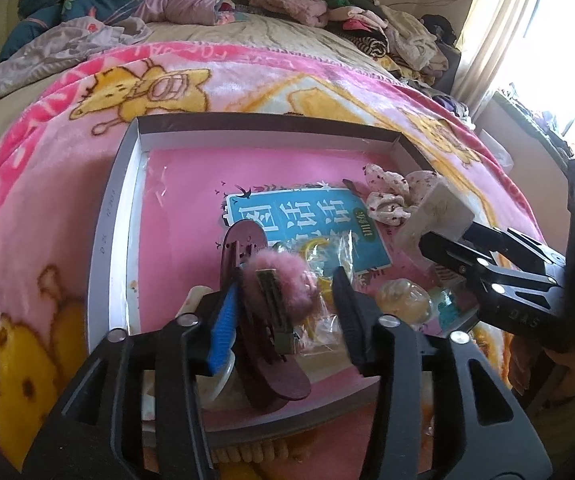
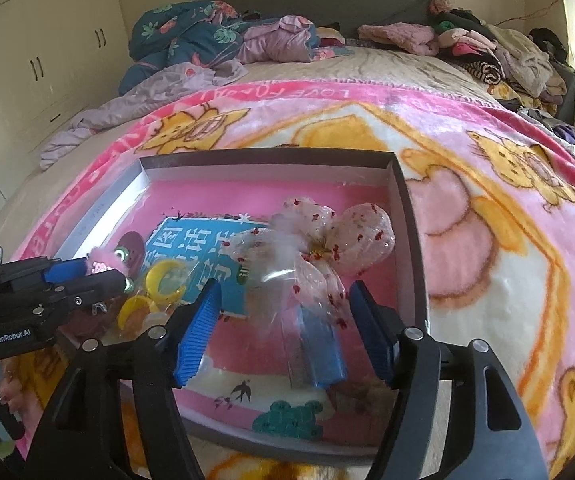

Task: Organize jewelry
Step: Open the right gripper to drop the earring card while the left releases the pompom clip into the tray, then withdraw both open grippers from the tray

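Note:
A shallow grey box (image 1: 105, 236) with a pink printed floor lies on the bed; it also shows in the right wrist view (image 2: 407, 216). My left gripper (image 1: 287, 300) has its jaws apart, with a pink fluffy hair clip (image 1: 283, 284) and a dark maroon clip (image 1: 247, 248) between them; grip unclear. In the right wrist view the left gripper (image 2: 119, 276) looks shut on the pink fluffy clip (image 2: 103, 262). My right gripper (image 2: 283, 312) is open over a white floral bow (image 2: 327, 236) in a clear packet. Yellow rings (image 2: 163, 276) lie in a bag.
The box rests on a pink cartoon blanket (image 2: 487, 240). A blue-green booklet (image 1: 307, 220) lies inside the box. Piles of clothes (image 2: 487, 52) and a floral quilt (image 2: 183, 36) lie at the far end of the bed. White cupboards (image 2: 47, 60) stand left.

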